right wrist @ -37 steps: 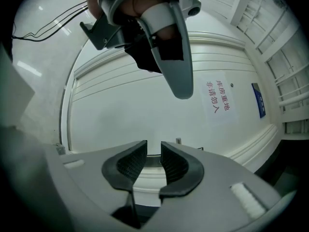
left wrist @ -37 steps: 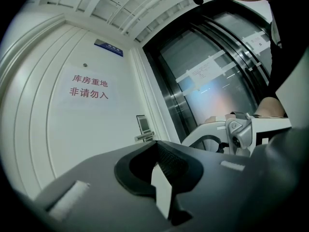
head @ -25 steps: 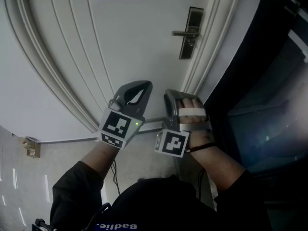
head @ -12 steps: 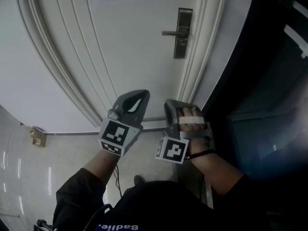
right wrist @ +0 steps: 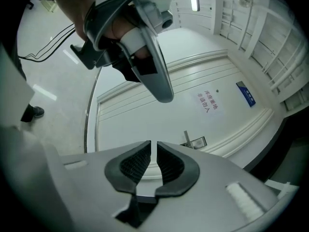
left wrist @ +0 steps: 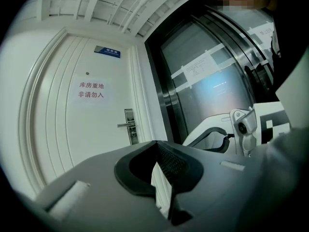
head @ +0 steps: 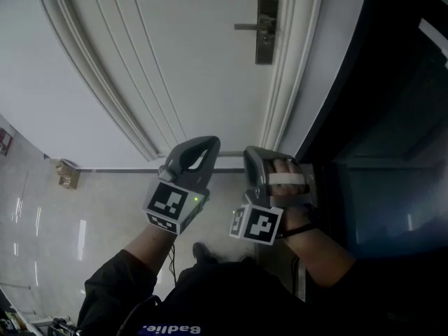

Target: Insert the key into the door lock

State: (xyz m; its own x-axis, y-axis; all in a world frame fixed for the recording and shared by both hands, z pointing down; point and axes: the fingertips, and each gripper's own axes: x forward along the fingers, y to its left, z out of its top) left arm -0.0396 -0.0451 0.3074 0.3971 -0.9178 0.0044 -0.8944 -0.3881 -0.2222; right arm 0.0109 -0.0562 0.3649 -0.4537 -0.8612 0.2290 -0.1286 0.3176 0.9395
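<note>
The white door carries a dark lock plate with a lever handle, at the top of the head view and well beyond both grippers. The plate also shows small in the left gripper view and the right gripper view. My left gripper points level at the door; its tips meet, with nothing seen between them. My right gripper is held beside it. Its jaws are closing, a narrow slit remains, and nothing is between them. No key shows in any view.
A dark glass and metal doorway stands right of the door frame. The door bears a sign in red characters and a blue plate. A small fitting sits on the glossy floor at the left, and a cable trails there.
Both hands have moved across together, still side by side. The lock plate now sits higher in the head view, and more of the floor shows at the left.
</note>
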